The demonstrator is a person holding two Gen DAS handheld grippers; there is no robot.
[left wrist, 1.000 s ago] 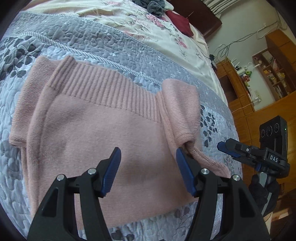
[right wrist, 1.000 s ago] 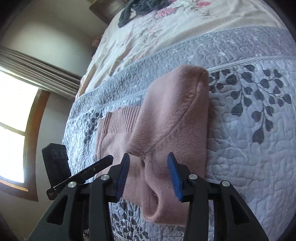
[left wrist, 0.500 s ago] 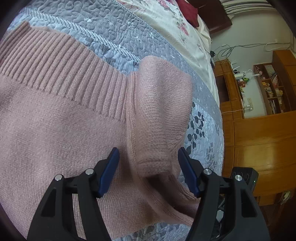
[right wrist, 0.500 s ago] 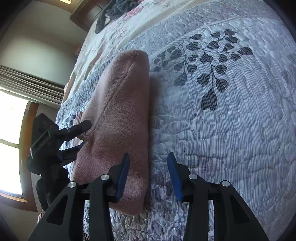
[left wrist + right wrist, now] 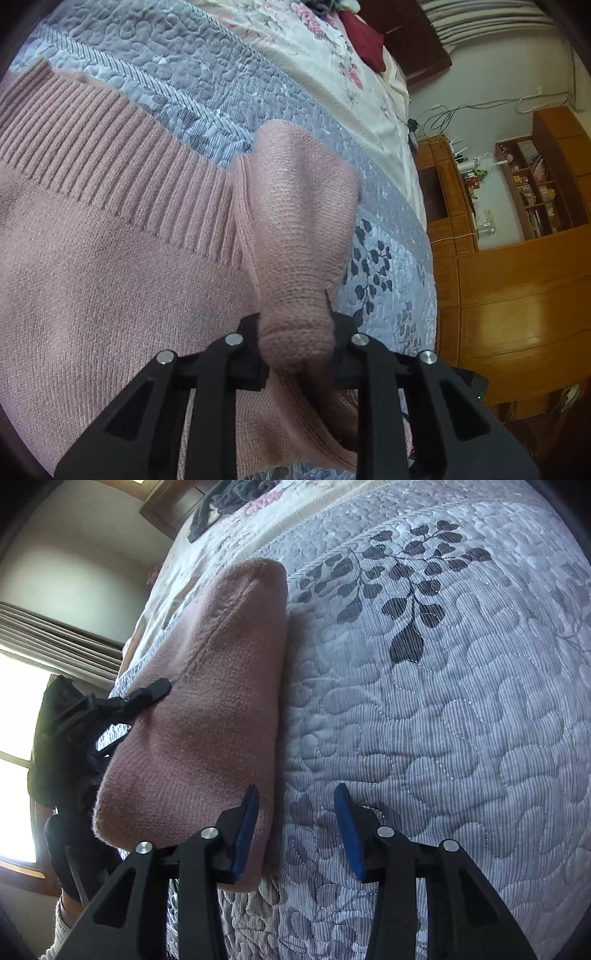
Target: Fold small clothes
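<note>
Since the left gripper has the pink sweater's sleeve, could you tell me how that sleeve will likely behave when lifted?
Probably floppy: the knit sleeve already bulges and bends softly where the left gripper pinches it. It looks thick, so likely grippy, not slippery. The attached body may drag across the quilt.

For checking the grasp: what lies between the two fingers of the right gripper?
Only bare grey quilted bedspread, as the right wrist view shows. The right gripper is open; the pink knitted sweater lies beside its left finger.

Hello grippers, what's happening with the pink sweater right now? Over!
Left gripper shut on pink sweater sleeve. Right gripper open, empty, at sweater's edge. Nothing blocking on quilt.
</note>
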